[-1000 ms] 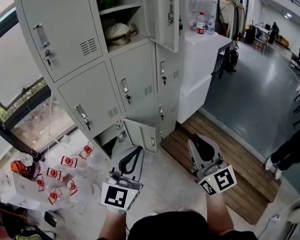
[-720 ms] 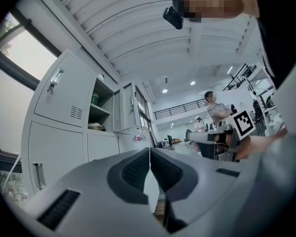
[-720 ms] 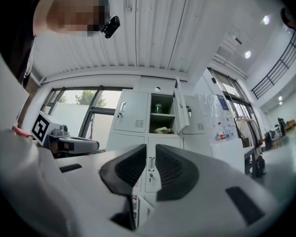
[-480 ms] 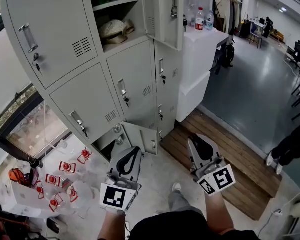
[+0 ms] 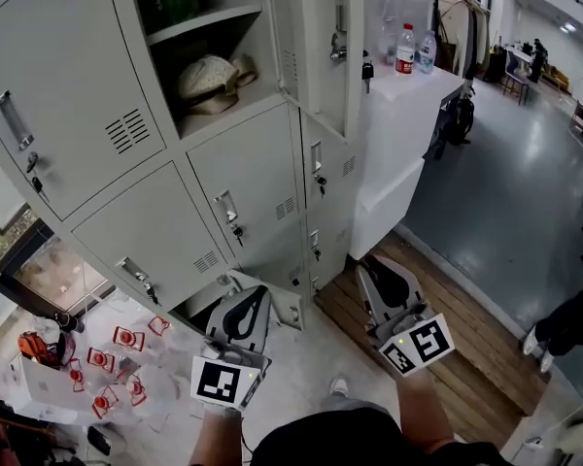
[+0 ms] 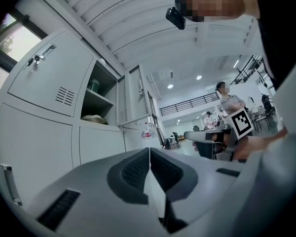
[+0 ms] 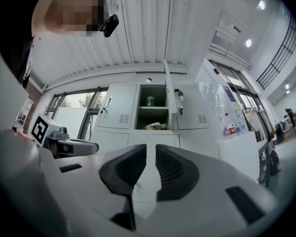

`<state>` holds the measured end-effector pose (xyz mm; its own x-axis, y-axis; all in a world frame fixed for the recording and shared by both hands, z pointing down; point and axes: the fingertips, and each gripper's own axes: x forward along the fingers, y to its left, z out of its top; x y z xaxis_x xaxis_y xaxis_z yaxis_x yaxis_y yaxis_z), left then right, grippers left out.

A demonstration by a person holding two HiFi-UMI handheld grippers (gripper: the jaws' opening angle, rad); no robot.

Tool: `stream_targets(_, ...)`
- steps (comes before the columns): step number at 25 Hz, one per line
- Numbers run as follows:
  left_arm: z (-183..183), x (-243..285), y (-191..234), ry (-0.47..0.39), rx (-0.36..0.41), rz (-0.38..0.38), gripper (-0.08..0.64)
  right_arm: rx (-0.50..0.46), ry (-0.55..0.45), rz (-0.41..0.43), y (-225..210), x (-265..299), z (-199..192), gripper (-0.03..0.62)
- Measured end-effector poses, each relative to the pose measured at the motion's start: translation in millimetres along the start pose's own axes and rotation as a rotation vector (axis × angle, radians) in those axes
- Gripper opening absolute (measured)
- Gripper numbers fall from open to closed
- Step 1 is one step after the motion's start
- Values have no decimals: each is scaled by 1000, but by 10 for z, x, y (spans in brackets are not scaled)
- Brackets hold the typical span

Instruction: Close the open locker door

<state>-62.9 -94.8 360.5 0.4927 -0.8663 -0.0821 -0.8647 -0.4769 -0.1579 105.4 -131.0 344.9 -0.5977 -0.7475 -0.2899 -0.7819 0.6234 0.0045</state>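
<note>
Holding both low in front of me, nothing gripped: left gripper jaws pressed together, right gripper jaws a narrow slit, empty. Small bottom door hangs ajar just past the left one. Upper locker door stands wide open, well above both. Looks like the approach step. Next: raise one gripper and push that door toward its compartment.

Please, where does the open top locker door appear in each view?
Head view: top centre, door hanging open.
Left gripper view: left of centre.
Right gripper view: centre, nearly edge-on.
Shared landmark: the tan bundle just left of it.
</note>
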Motion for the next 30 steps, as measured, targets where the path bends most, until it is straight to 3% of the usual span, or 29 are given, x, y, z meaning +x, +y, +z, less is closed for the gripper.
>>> stream_targets(10, 22, 745, 164, 1, 9, 121, 23, 5, -82, 121, -712, 636, 166, 63)
stream_targets(20, 71, 869, 353, -13, 21, 197, 23, -14, -181, 201, -820, 1084, 466, 83)
stream_targets(30, 236, 725, 631, -60, 50, 198, 23, -56, -251, 140, -750, 1406, 733, 140)
